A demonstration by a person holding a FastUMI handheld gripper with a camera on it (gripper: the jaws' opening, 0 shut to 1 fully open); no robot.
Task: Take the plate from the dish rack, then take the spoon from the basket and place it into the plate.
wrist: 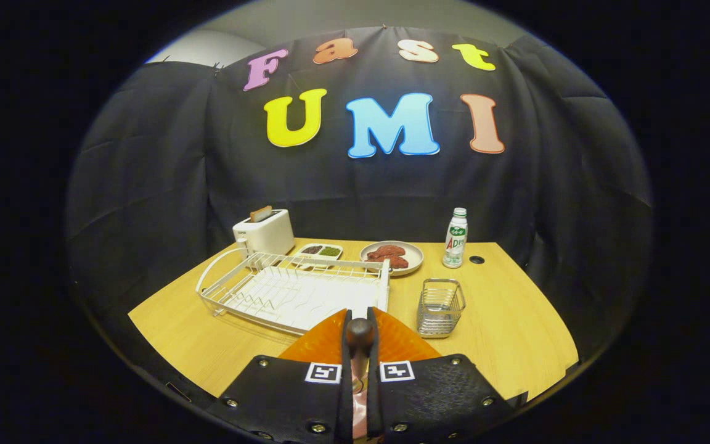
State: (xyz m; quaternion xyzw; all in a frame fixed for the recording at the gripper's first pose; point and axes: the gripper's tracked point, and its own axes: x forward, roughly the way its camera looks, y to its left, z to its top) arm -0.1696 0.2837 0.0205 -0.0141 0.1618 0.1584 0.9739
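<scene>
You are working over a light wooden table (515,320) with a rounded front edge, inside a booth closed by a black cloth wall (145,185); a pale ceiling shows above the cloth. At the back of the table stands a white toaster (264,233) with a slice in its slot. Beside it is a small divided dish (318,251), then a grey plate with reddish food (391,256), then a white bottle (455,238) next to a round hole in the tabletop.

Your gripper (360,336) has its two fingers drawn close together, and they press on the dark rounded handle of the spoon (360,333), which stands between them. Directly under the fingers and the spoon lies the orange plate (321,345), on the table. Just beyond the plate is the white wire dish rack (293,290), with nothing in it. The wire basket (440,306) stands just right of the rack, a little ahead of your fingers.
</scene>
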